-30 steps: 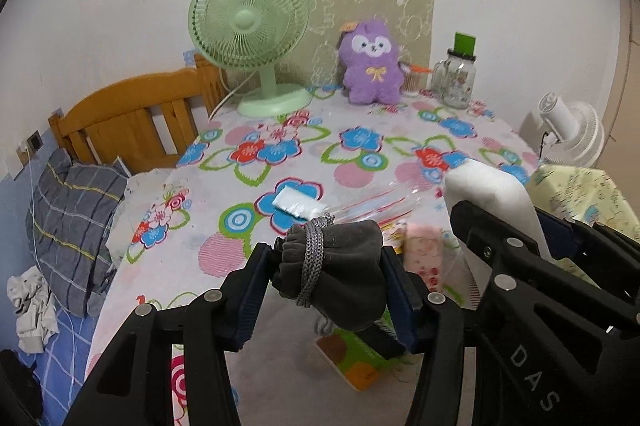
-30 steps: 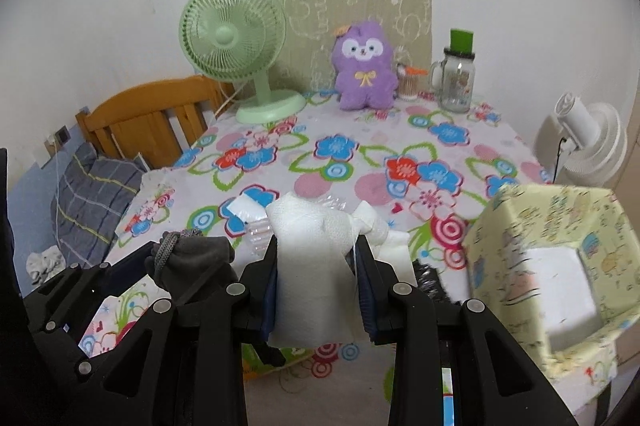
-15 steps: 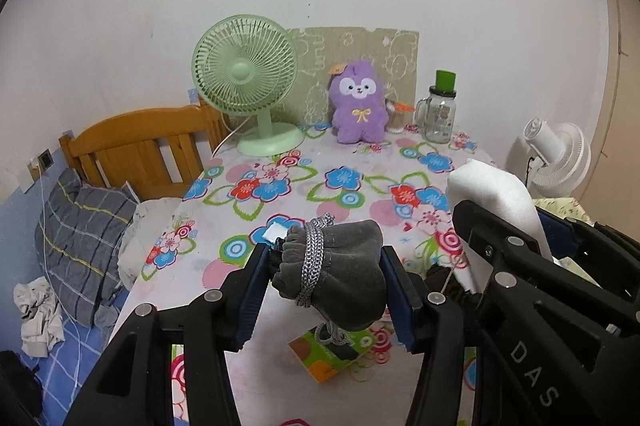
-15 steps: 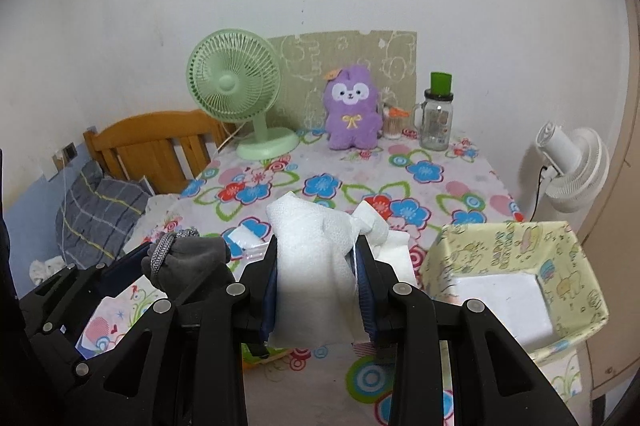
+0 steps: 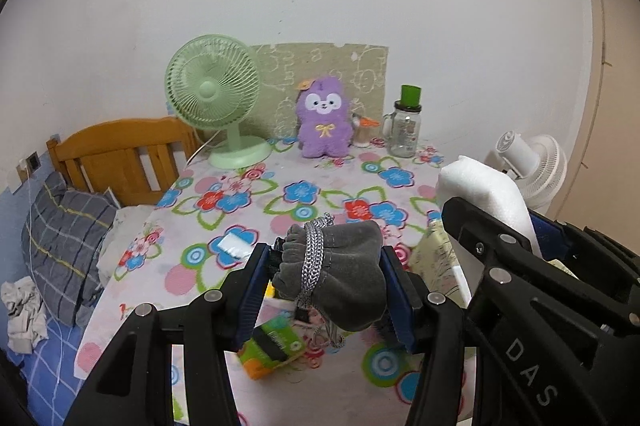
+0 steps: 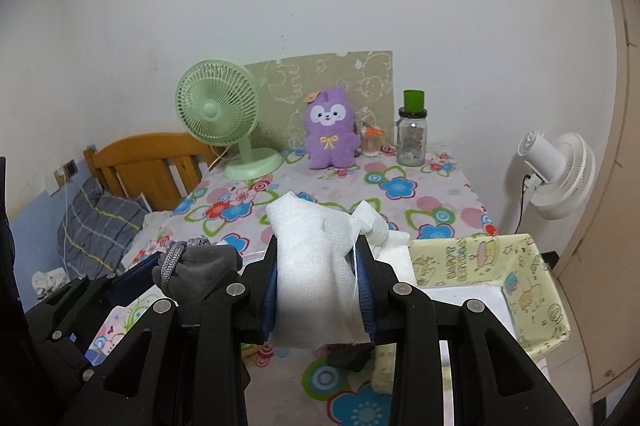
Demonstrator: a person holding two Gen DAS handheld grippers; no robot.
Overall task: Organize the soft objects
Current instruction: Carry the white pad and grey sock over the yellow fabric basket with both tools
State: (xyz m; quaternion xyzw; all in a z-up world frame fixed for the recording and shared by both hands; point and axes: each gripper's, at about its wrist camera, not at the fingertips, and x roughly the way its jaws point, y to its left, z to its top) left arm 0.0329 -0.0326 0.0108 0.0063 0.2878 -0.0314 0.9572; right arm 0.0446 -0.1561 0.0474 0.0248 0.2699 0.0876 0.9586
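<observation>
Pouch (image 5: pixel 336 274): grey drawstring bag, pinched between the jaws of the left gripper (image 5: pixel 328 286), held clear above the flowered tablecloth (image 5: pixel 320 194), its cord hanging below.
Foam (image 6: pixel 316 266): white padding sheet clamped upright in the right gripper (image 6: pixel 318 290), its long axis running up and down, top edge standing above the jaws.
Jaws: both pairs clenched on their loads; neither released.
Box (image 6: pixel 532 290): yellow patterned carton, open-topped, just right of and below the right gripper's jaws, at the table's right edge.
Key relation: the box lies to the right of both loads; the right gripper looks the nearer, with the pouch further left, so the foam appears likeliest to reach it first.
Beyond the jaws: green fan (image 5: pixel 216 94), purple plush toy (image 5: pixel 324 122) and glass jar (image 5: pixel 404 130) along the far wall, well apart from both grippers.
Below the left jaws: a small green-and-orange packet (image 5: pixel 272 346) lies on the cloth.
</observation>
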